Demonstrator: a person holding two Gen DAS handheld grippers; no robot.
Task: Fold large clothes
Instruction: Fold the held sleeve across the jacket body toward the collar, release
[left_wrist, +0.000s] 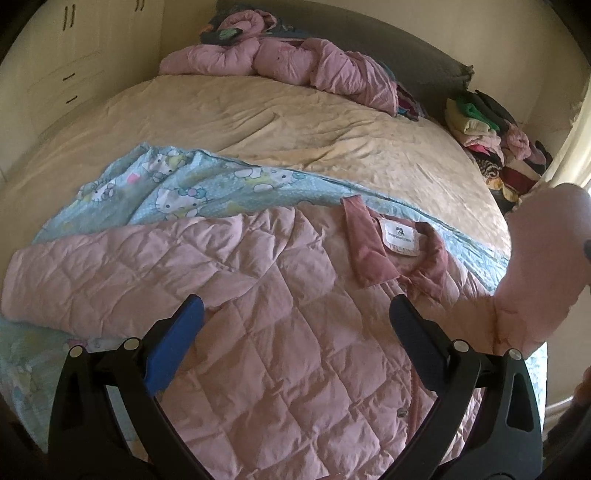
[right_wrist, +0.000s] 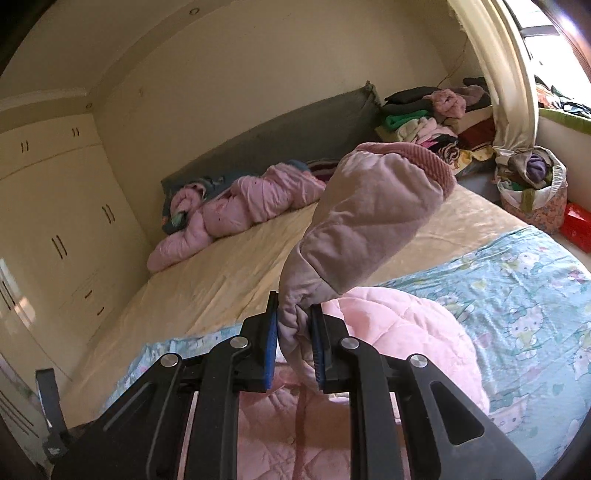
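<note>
jacket (left_wrist: 280, 302): pink quilted, spread front-up on blanket (left_wrist: 207, 184) at near end of bed (left_wrist: 258, 118); collar (left_wrist: 388, 240) with white label pointing toward headboard
left sleeve (left_wrist: 92, 273): lying flat, stretched out sideways, not folded in
right sleeve (right_wrist: 369, 221): lifted clear of the bed, cuff (right_wrist: 424, 158) up in the air, standing above jacket body
right gripper (right_wrist: 293, 332): narrow, pads clamped on bunched sleeve fabric below the cuff
left gripper (left_wrist: 295, 314): jaws wide, nothing between them, hovering over jacket chest, no contact visible
progress: early; looks like first fold in hand, sleeve probably headed across the chest
done: jacket laid out and roughly flat
left: land right sleeve on body, fold left sleeve in, then fold body over; none of that visible yet
other clothes: second pink garment (left_wrist: 295, 62) crumpled near headboard, likely still to fold; folded pile (right_wrist: 424, 122) beside bed head
risk: puffy quilting may spring back once sleeve released
</note>
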